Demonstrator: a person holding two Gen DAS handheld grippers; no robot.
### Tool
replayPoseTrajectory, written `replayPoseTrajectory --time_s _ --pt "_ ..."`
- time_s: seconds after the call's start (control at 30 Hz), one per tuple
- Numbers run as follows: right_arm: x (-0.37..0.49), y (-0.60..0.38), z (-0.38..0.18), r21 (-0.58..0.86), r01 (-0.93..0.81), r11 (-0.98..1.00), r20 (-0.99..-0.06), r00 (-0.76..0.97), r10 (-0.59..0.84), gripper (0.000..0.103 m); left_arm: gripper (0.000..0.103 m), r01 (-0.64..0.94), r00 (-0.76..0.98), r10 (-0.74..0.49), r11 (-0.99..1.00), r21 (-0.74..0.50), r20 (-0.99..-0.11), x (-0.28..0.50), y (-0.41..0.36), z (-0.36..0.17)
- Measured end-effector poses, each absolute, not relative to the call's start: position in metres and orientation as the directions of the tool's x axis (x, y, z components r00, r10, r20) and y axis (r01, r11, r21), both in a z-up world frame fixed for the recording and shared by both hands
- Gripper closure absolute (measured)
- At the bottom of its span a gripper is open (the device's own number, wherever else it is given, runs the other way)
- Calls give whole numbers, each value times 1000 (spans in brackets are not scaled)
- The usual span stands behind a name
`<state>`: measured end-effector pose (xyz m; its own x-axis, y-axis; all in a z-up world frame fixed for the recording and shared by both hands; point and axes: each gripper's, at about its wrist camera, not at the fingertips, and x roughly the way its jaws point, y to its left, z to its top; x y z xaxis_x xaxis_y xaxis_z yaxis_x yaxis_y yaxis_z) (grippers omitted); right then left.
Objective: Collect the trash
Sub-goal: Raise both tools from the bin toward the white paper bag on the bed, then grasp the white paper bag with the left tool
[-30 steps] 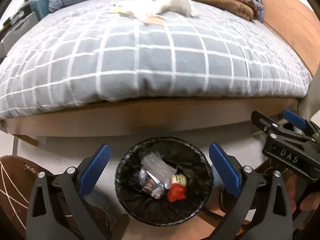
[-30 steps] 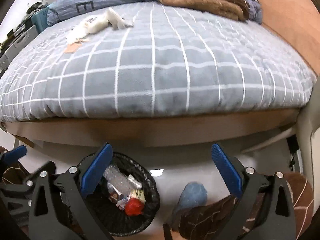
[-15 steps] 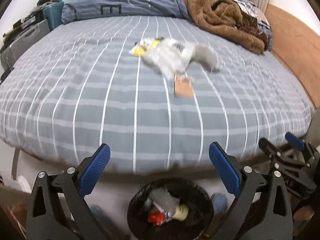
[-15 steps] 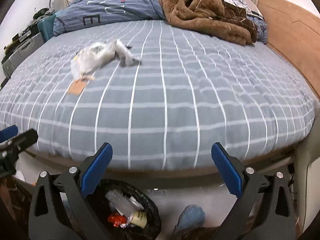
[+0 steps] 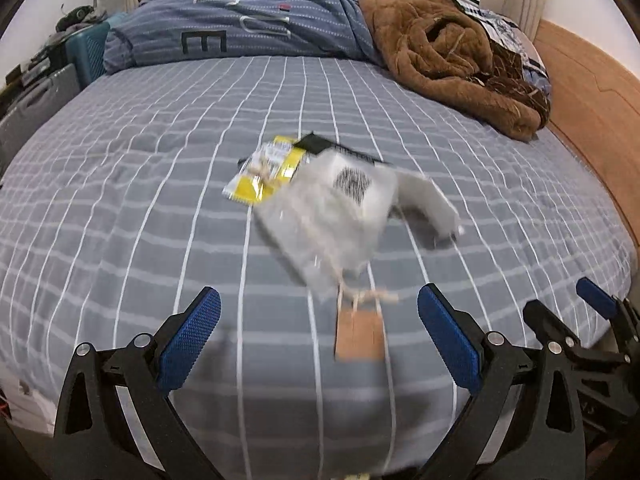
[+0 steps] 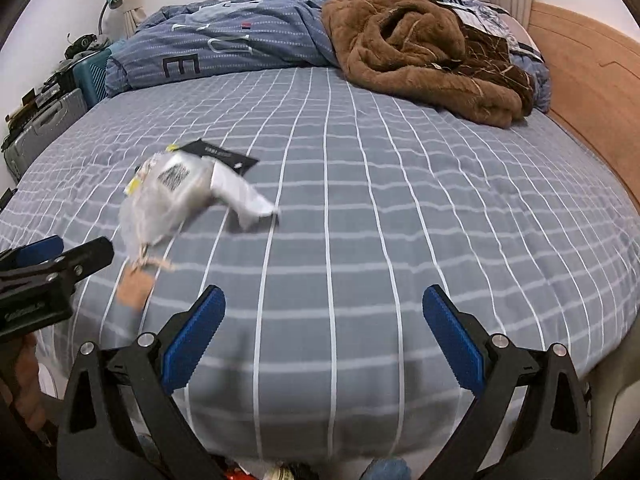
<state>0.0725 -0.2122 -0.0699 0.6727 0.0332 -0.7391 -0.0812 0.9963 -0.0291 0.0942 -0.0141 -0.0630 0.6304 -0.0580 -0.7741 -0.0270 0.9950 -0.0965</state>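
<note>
On bed (image 5: 120,168), crumpled clear bag (image 5: 328,220), yellow wrapper (image 5: 266,172)

Grey checked bed cover (image 6: 400,200): wide flat free surface, open on right half and along near edge.

Trash pile (image 5: 332,204) lies left of centre: clear plastic bag, yellow wrapper (image 5: 264,172), black card (image 6: 220,154), brown paper tag (image 5: 359,336) nearest to edge. Free cover all around pile.

Far side blocked: blue duvet (image 6: 240,52), brown blanket (image 6: 432,56).

Wooden bed frame (image 6: 592,92) closes right side. Suitcases (image 6: 44,128) stand by left side.

Left gripper (image 5: 318,344) and right gripper (image 6: 324,344) wide apart, nothing between fingers, over near edge.
</note>
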Motion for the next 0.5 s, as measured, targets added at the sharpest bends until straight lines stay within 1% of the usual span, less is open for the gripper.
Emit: replayPoseTrajectory --time_s 0.33,0.5 --pt "135 -224 -75 -10 -63 998 -751 660 34 8 8 28 620 -38 999 -27 -784 166 -37 -82" --pt "157 -227 -81 12 -60 998 -760 648 48 8 16 48 597 -35 999 -7 -801 191 -41 -96"
